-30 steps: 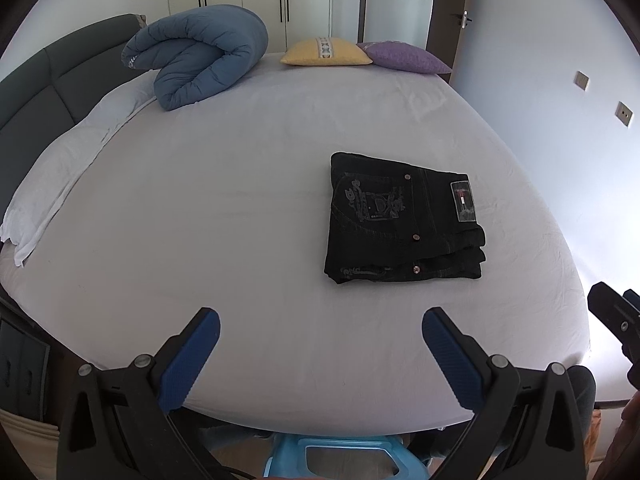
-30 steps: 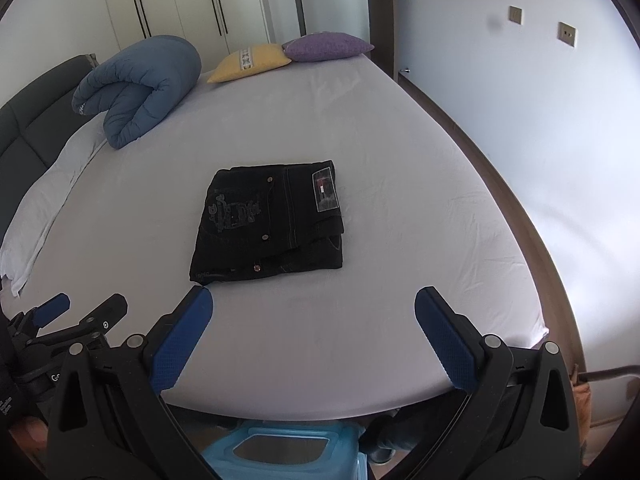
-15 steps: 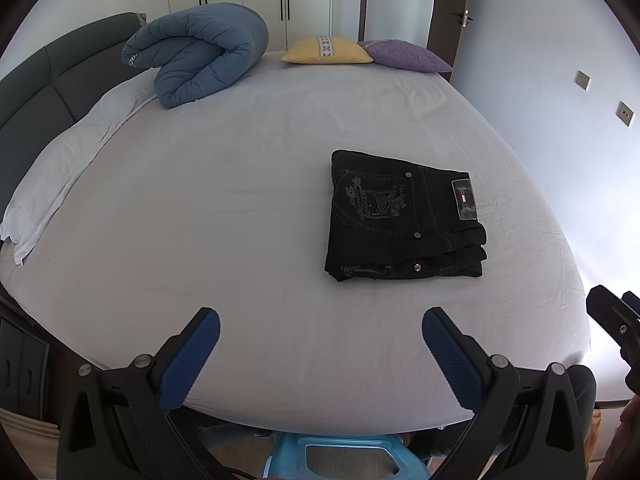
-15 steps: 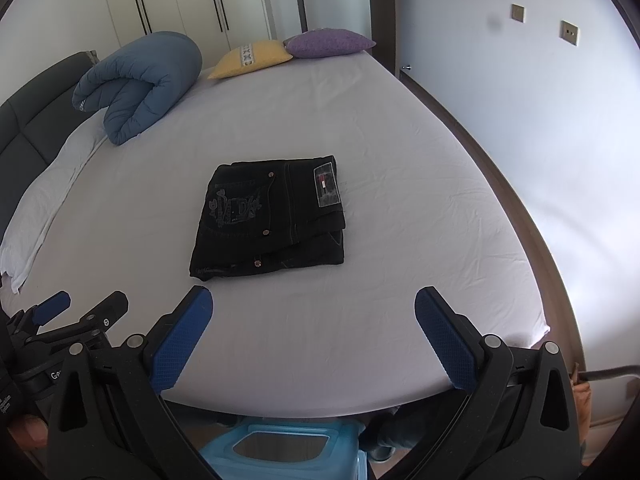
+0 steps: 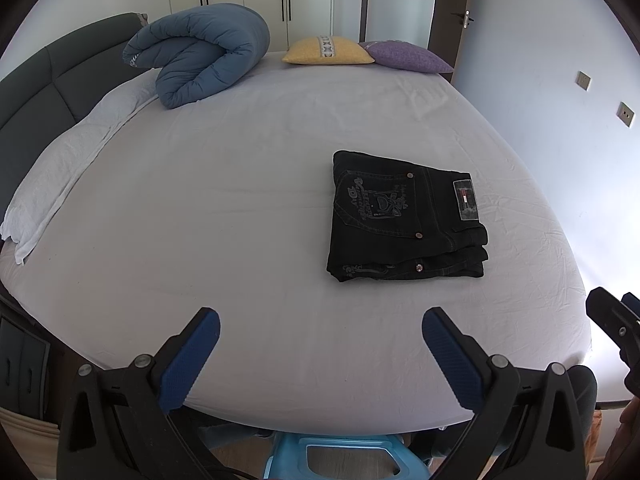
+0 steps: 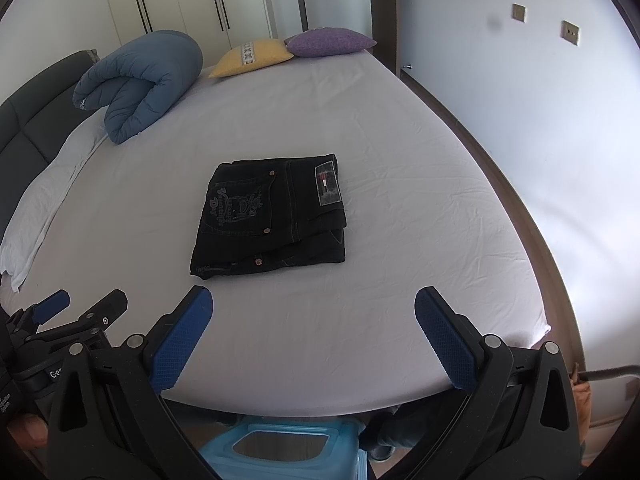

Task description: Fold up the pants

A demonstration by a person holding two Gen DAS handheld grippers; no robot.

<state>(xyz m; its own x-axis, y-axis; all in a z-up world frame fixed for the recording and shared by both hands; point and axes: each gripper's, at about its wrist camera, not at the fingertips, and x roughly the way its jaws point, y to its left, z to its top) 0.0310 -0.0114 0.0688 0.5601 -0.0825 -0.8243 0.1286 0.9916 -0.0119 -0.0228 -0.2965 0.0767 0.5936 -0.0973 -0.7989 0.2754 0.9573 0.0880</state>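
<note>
Black jeans (image 5: 404,216) lie folded into a compact rectangle on the white bed sheet (image 5: 240,184), right of centre; they also show in the right wrist view (image 6: 272,216), near the middle. My left gripper (image 5: 320,320) is open and empty, held back over the near edge of the bed, well short of the jeans. My right gripper (image 6: 314,304) is open and empty, also near the bed's front edge, a short way from the jeans. The left gripper also appears in the right wrist view (image 6: 80,306) at the lower left.
A rolled blue duvet (image 5: 200,56) lies at the far left by the dark headboard (image 5: 36,80). A yellow pillow (image 5: 328,50) and a purple pillow (image 5: 408,56) sit at the far edge. A blue plastic stool (image 5: 344,456) stands below the near edge. A wall (image 6: 540,120) runs along the right.
Both grippers have shifted very slightly; the jeans look a touch further away in the right wrist view. The jeans have not moved on the bed. Both grippers stay open.
</note>
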